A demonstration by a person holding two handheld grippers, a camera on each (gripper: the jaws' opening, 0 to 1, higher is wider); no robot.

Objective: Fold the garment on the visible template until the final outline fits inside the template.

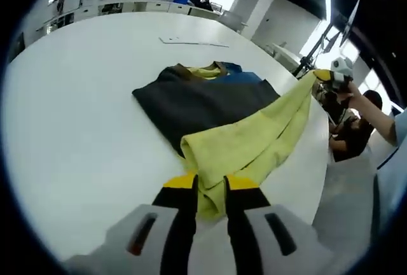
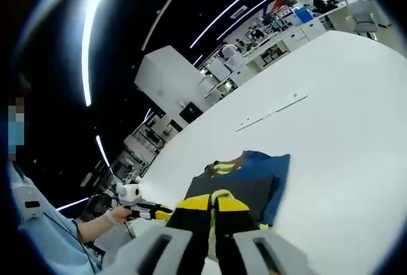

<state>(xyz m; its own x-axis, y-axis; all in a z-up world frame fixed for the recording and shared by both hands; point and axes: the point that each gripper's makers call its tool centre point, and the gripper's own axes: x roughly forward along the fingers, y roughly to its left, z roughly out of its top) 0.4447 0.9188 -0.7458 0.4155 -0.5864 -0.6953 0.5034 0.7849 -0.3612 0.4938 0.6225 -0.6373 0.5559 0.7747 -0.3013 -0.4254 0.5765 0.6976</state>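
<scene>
Garment: a dark grey, blue and yellow-green garment (image 1: 210, 100) lies on the white table (image 1: 82, 97), with one yellow-green part lifted off the dark part and stretched between the two grippers.
Garment, right gripper view: the grey and blue body (image 2: 254, 183) lies flat just beyond the jaws, collar toward the far side.
Left gripper: the left gripper (image 1: 210, 189) is clenched on the near corner of the yellow-green cloth; the fabric bunches between its yellow-tipped jaws.
Right gripper: the right gripper (image 2: 213, 206) is closed on yellow-green cloth, a strip of it showing between the jaws; in the left gripper view it (image 1: 327, 77) holds the far end of the lifted fold, at the table's right edge.
Hand: a hand (image 2: 117, 216) carries the left gripper at the lower left of the right gripper view.
Template: a thin flat strip (image 1: 191, 41) lies on the table well beyond the garment; I cannot tell whether it is the template.
</scene>
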